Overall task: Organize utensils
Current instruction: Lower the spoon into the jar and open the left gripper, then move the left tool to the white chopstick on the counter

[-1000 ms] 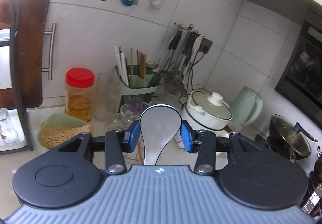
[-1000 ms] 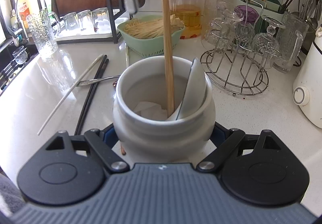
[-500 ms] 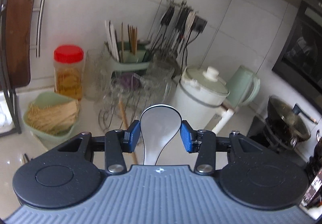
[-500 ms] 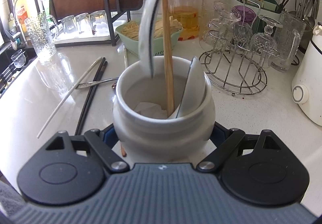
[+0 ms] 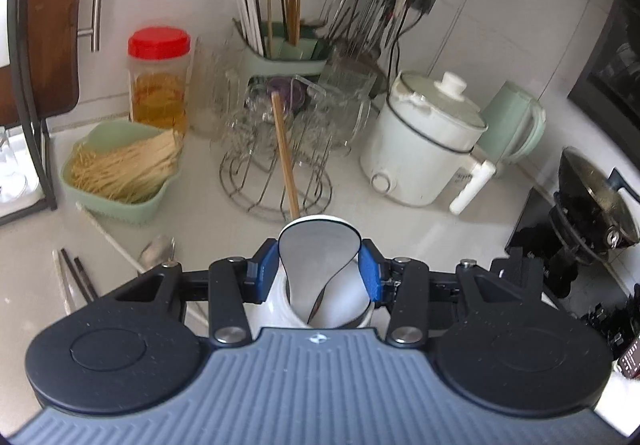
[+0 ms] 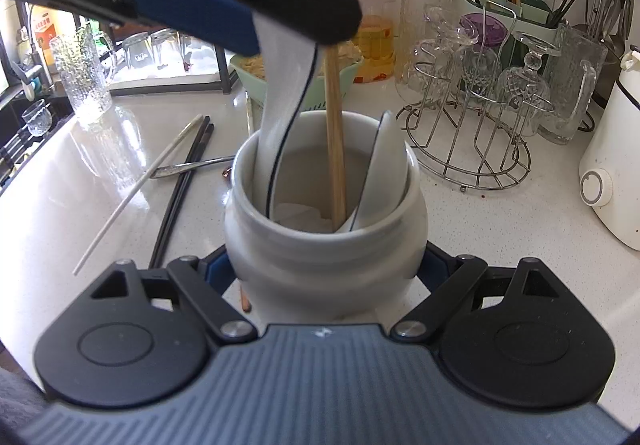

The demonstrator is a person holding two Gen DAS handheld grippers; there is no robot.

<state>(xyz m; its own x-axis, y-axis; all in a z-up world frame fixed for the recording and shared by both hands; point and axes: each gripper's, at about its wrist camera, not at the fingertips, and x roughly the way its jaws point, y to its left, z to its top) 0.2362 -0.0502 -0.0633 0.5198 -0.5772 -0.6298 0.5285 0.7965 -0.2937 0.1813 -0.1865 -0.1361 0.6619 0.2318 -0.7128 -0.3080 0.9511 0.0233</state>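
My right gripper (image 6: 324,279) is shut on a white ceramic jar (image 6: 324,245) standing on the counter. Inside the jar lean a wooden chopstick (image 6: 334,125) and a white spoon (image 6: 384,169). My left gripper (image 6: 296,37) comes in from the upper left, shut on the bowl of another white spoon with a dark rim (image 6: 284,93); the spoon's handle reaches down inside the jar at its left wall. In the left wrist view the spoon bowl (image 5: 316,257) sits between the blue pads of the left gripper (image 5: 318,271), with the jar's rim (image 5: 280,309) just below and the chopstick (image 5: 284,153) rising behind.
Left of the jar lie black chopsticks (image 6: 180,189), a white chopstick (image 6: 132,197) and a metal spoon (image 6: 188,167). A wire rack of glasses (image 6: 472,133) stands at the right, a white cooker (image 5: 424,141) beyond it. A green basket of noodles (image 5: 120,169) sits behind.
My left gripper has come down with the spoon and tilted further downward; the spoon's handle has gone from above the jar into it. The right gripper and the jar have not moved.
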